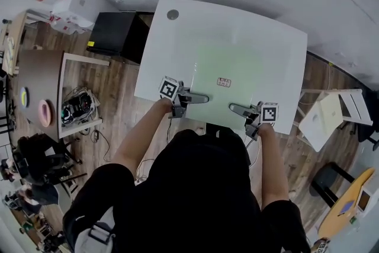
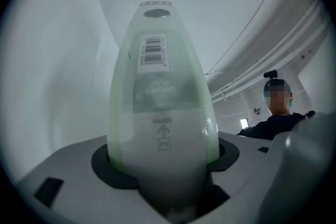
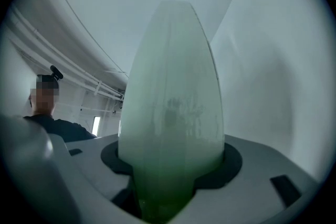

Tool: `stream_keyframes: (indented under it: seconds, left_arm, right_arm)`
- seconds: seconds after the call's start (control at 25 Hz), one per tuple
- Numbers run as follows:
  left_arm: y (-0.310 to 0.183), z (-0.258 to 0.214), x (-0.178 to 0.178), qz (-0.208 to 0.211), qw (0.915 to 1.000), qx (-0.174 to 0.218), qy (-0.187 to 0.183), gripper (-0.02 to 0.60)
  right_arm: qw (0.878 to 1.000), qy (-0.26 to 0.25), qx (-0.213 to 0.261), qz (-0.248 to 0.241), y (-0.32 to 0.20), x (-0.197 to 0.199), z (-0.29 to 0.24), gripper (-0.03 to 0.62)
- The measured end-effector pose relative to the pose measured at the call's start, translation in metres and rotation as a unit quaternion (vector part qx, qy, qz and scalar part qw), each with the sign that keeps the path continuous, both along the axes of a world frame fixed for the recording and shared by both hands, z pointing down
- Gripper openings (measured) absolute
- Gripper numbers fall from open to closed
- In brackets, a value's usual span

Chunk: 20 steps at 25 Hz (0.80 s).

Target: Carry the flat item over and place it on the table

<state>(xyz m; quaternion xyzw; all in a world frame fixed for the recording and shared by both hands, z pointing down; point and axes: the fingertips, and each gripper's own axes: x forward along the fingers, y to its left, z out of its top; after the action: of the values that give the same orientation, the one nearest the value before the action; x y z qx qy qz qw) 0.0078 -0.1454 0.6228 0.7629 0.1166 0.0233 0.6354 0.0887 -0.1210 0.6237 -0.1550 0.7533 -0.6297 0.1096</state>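
Note:
A pale green, see-through flat sheet (image 1: 237, 68) with a small label sits over the white table (image 1: 172, 56); whether it rests on the tabletop or hangs just above it I cannot tell. My left gripper (image 1: 200, 98) is shut on its near edge at the left, my right gripper (image 1: 235, 108) on the same edge at the right. In the left gripper view the sheet (image 2: 160, 92), with its barcode sticker, rises from the closed left gripper (image 2: 164, 168). The right gripper view shows the sheet (image 3: 170, 97) pinched in the right gripper (image 3: 167, 170).
A black box (image 1: 115, 32) stands left of the table, and a brown table (image 1: 38, 77) with small objects lies further left. A white stool (image 1: 331, 112) is at the right. A person with a head camera (image 2: 270, 75) shows in both gripper views.

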Motion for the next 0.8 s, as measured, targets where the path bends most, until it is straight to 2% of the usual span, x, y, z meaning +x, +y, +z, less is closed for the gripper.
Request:
stream_keyframes:
  seconds: [0.12,0.24,0.48,0.8]
  left_arm:
    - [-0.013,0.013,0.014,-0.007,0.9999,-0.007,-0.001,0.334]
    - [-0.028,0.032,0.023,-0.01,0.9995,-0.001,-0.028,0.334]
    - [-0.041,0.065,0.024,-0.011,0.9976,-0.03,-0.061,0.334]
    - [-0.063,0.092,0.032,-0.028,0.9937,-0.067,-0.086,0.319]
  right_arm:
    - [1.0,-0.002,-0.003,-0.007,-0.014,0.013,0.013,0.296]
    - [1.0,-0.005,-0.008,-0.013,-0.027,0.022,0.026,0.296]
    - [1.0,0.003,-0.018,-0.017,-0.045,0.027,0.051,0.296]
    - [0.998,0.006,-0.068,-0.007,-0.06,0.039,0.086,0.296]
